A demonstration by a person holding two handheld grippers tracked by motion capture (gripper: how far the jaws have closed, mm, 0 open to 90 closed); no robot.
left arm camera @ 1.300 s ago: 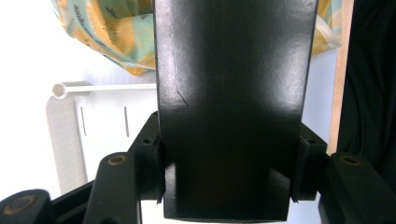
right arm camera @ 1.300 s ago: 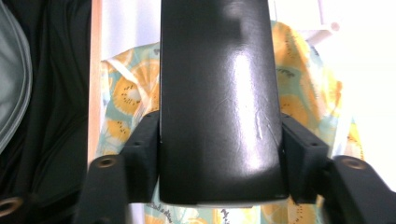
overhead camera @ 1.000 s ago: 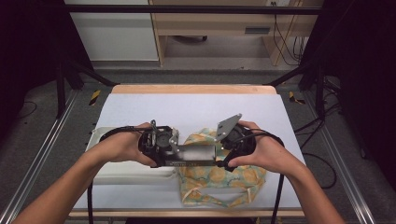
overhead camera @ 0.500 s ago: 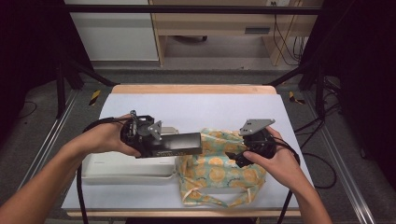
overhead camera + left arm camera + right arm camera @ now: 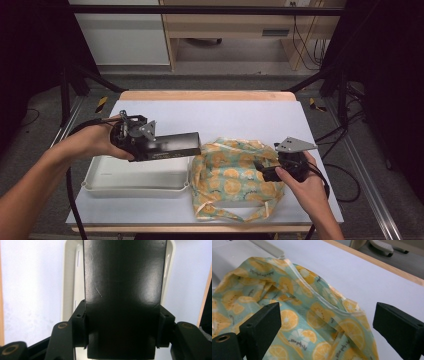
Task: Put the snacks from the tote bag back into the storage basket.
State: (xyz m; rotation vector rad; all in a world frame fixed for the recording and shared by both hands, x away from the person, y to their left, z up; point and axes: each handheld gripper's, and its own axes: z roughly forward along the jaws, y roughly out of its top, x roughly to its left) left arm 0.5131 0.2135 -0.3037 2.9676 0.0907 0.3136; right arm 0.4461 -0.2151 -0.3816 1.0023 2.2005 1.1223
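My left gripper (image 5: 150, 145) is shut on a long black box (image 5: 172, 145), held level above the white tray (image 5: 100, 177) and pointing right toward the bag. In the left gripper view the black box (image 5: 122, 290) runs between both jaws, pressed at its sides, with the tray (image 5: 71, 277) beneath. A crumpled fabric bag (image 5: 232, 175) with an orange-slice print lies at the table's front middle. My right gripper (image 5: 260, 170) stands at the bag's right edge. In the right gripper view its jaws are wide apart over the bag (image 5: 299, 310), with my right gripper (image 5: 332, 322) open.
The white table (image 5: 225, 117) has a wooden far edge. Black frame legs and cables stand on the floor at both sides. A cable trails from each gripper off the front edge.
My left gripper has carried the black box left, out from over the bag to above the tray. My right gripper has moved right and down to the bag's right edge.
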